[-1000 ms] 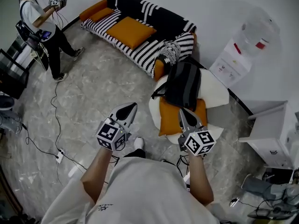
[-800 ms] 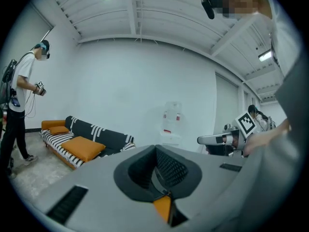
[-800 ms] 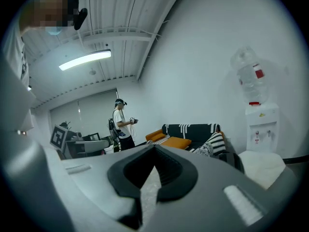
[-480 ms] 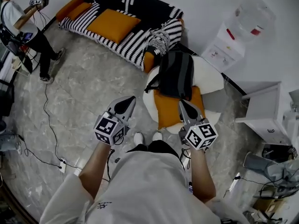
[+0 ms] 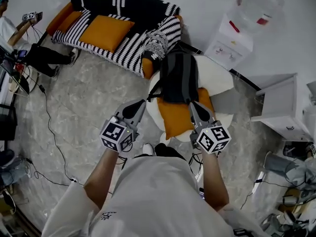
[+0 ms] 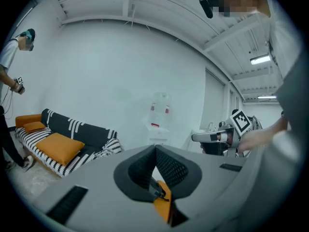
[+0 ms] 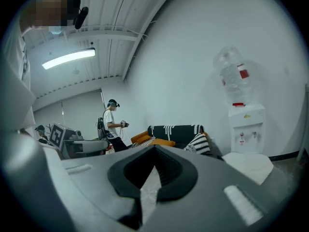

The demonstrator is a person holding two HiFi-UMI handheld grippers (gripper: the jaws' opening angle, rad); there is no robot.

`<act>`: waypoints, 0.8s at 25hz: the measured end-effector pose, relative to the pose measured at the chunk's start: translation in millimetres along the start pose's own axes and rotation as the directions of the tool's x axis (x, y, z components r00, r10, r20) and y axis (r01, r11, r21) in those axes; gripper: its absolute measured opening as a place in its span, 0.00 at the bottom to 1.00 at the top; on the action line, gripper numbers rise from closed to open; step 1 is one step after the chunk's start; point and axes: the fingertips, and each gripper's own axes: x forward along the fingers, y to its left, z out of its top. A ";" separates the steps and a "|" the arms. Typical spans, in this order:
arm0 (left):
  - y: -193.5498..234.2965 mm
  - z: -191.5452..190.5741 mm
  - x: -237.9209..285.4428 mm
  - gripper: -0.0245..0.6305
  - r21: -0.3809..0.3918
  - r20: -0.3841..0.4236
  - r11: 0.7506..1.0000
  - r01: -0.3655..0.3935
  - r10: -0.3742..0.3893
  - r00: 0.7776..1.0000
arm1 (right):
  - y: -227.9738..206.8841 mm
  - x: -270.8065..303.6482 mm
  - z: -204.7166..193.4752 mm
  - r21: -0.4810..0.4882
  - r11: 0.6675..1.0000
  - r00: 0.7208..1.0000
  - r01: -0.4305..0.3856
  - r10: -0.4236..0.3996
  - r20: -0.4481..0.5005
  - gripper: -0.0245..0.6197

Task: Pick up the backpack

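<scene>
Approach phase, by judgement: nothing grasped yet. Left tongs (image 5: 140,103) and right tongs (image 5: 192,105) both closed and empty, side by side, pointed ahead and slightly down. Black backpack (image 5: 178,78) ahead of both tips and between their lines, upright against the back of a white round chair (image 5: 220,81), its base on an orange cushion (image 5: 178,120). No contact with either tip. Dark strap loop (image 5: 154,94) off the pack's side nearer the left tongs, just beyond that tip.

Next move, as judged: jaws opened on at least one side, then closed on the strap or upper part of the pack. Top handle not made out.

Clearances: open floor (image 5: 98,98) left of the left tongs. Striped sofa (image 5: 123,19) beyond the pack, its end close against the chair; touching or not, cannot tell. Water dispenser (image 5: 237,28) and white cabinet (image 5: 286,112) right of the right tongs, well apart. Floor cables (image 5: 49,127) and a second person (image 5: 29,53) far left, off the reach line. Possible snag: cushion caught instead of pack.
</scene>
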 end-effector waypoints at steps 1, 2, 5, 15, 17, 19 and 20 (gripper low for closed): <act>-0.6 4.9 8.8 0.03 0.010 0.001 1.000 0.004 -0.004 1.000 | -8.1 1.4 5.3 0.000 1.000 1.000 0.003 -0.003 0.011 0.04; -1.7 9.4 17.9 0.03 0.021 0.001 1.000 0.009 -0.009 1.000 | -16.8 2.3 9.8 0.001 1.000 1.000 0.007 -0.007 0.021 0.04; -4.1 18.9 47.4 0.03 0.054 -0.004 0.998 0.018 -0.017 1.000 | -45.8 7.3 19.0 -0.002 1.000 0.999 0.021 -0.021 0.037 0.04; -7.9 17.6 129.6 0.03 0.063 -0.061 0.993 0.097 -0.093 0.994 | -118.4 19.4 4.5 0.030 0.995 0.995 0.094 -0.094 0.019 0.04; -2.9 13.8 142.2 0.03 0.055 -0.076 0.993 0.106 -0.102 0.992 | -125.6 19.9 1.3 0.042 0.993 0.994 0.107 -0.107 0.016 0.04; 6.2 9.5 154.3 0.03 0.053 -0.093 0.992 0.111 -0.106 0.990 | -131.8 22.2 0.0 0.055 0.992 0.993 0.116 -0.118 0.020 0.04; 11.6 7.0 160.6 0.03 0.054 -0.103 0.992 0.115 -0.109 0.989 | -135.5 24.2 -1.0 0.062 0.990 0.992 0.124 -0.125 0.020 0.04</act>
